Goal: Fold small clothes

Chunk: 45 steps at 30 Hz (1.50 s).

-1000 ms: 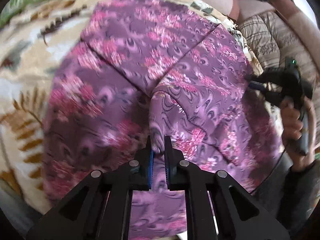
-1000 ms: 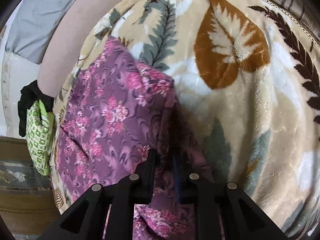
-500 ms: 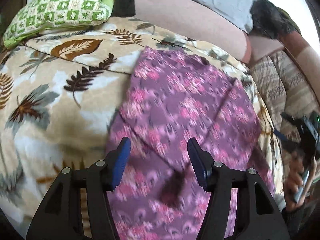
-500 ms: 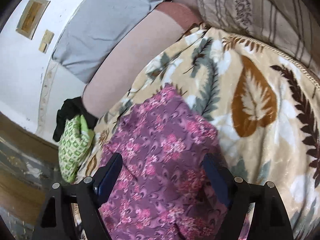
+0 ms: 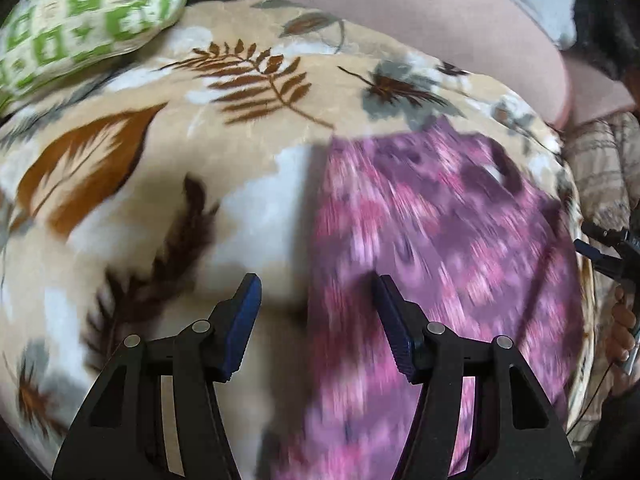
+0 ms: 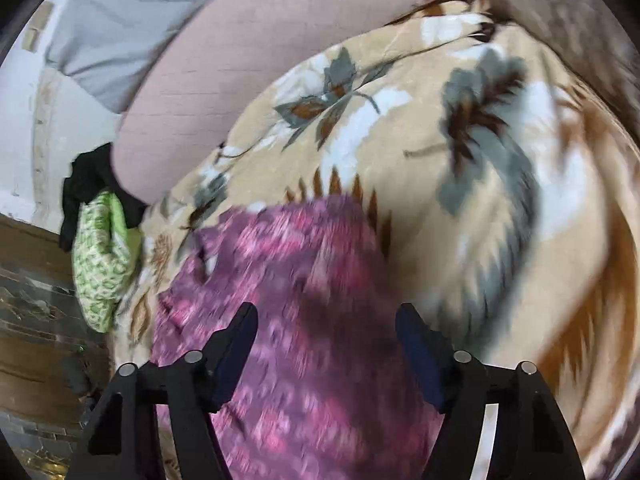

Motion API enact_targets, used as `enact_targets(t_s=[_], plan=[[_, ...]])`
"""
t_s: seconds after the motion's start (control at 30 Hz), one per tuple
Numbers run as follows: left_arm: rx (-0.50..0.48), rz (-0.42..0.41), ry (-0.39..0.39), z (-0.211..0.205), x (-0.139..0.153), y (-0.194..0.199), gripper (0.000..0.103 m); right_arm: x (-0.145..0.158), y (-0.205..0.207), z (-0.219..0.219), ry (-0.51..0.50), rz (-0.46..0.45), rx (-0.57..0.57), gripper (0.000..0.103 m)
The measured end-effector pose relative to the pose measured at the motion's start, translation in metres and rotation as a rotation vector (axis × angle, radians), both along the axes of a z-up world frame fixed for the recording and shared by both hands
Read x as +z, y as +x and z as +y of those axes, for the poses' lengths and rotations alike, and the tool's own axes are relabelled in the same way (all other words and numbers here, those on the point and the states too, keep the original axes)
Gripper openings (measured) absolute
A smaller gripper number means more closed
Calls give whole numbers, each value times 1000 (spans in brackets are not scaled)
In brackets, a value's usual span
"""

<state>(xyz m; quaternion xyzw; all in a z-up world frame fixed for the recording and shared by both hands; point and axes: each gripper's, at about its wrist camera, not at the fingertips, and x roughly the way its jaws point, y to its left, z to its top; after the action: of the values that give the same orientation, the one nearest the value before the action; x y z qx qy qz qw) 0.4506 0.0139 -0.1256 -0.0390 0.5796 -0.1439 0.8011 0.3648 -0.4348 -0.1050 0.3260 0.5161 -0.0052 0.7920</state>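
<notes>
Both claws above garment (image 5: 440, 240) edges

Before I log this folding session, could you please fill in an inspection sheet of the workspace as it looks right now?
Surface: leaf-print blanket, soft and uneven.
Job's things: purple floral garment lying on the blanket, blurred; fold state unclear.
Clutter: green patterned pillow at the blanket's edge, black cloth beside it.
Grippers: left gripper open, nothing gripped; right gripper closing above the garment, nothing gripped.
Cables: thin cable below the person's hand.
Surroundings: pink cushion, grey cloth.
</notes>
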Motion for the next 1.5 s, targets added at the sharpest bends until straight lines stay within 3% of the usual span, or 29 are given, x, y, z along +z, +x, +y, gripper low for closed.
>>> enact_targets(t_s=[0.07, 0.13, 0.2, 0.23, 0.3, 0.43, 0.5, 0.53, 0.63, 0.73, 0.77, 0.83, 0.9, 0.97, 1.03, 1.07, 1.13, 1.23, 1.4, 1.5], plan=[[17, 29, -47, -4, -10, 20, 59, -13, 21, -4, -66, 37, 20, 57], [6, 105, -85, -10, -22, 35, 57, -34, 35, -9, -48, 78, 21, 49], [4, 86, -1, -19, -23, 42, 31, -40, 37, -10, -56, 74, -8, 44], [-14, 73, 28, -23, -19, 43, 4, -36, 36, -9, -79, 64, -20, 33], [-16, 53, 51, -17, -2, 42, 4, -26, 34, -6, -90, 53, -13, 5], [17, -82, -14, 19, 60, 42, 3, 21, 27, 3, -202, -56, -23, 5], [17, -176, 67, 17, 73, 44, 3, 36, 29, 1, -207, -104, -48, 5], [18, -191, 104, 14, 71, 47, 3, 42, 32, 0, -220, -122, -73, 4], [-6, -104, 211, -3, 27, 68, 3, 33, 45, 7, -271, -100, -69, 4], [-8, -23, 283, -4, -8, 62, 5, -28, 56, 8, -205, 83, -30, 4], [-23, -26, 273, 2, -9, 51, 6, -36, 52, 3, -163, 88, -40, 4], [-17, -80, 200, 21, 9, 31, 7, -16, 23, -14, -81, -24, -100, 5], [33, -104, 106, 49, 27, 0, 16, 9, -7, -15, -110, -93, -128, 11], [73, -132, 67, 68, 38, -38, 54, 35, -53, -2, -199, -152, -158, 29], [55, -149, 97, 72, 42, -89, 56, 50, -112, 18, -196, -219, -173, 76], [37, -147, 94, 69, 42, -115, 56, 51, -128, 27, -177, -236, -182, 83], [15, -116, 71, 74, 34, -177, 56, 45, -169, 44, -34, -259, -150, 85], [21, -54, 76, 76, 12, -237, 56, 24, -203, 64, 150, -244, -120, 84], [72, -11, 192, 83, -25, -293, 57, 7, -257, 69, 135, -180, -167, 82], [94, -28, 164, 82, -19, -304, 57, 3, -290, 67, 91, -153, -217, 73]])
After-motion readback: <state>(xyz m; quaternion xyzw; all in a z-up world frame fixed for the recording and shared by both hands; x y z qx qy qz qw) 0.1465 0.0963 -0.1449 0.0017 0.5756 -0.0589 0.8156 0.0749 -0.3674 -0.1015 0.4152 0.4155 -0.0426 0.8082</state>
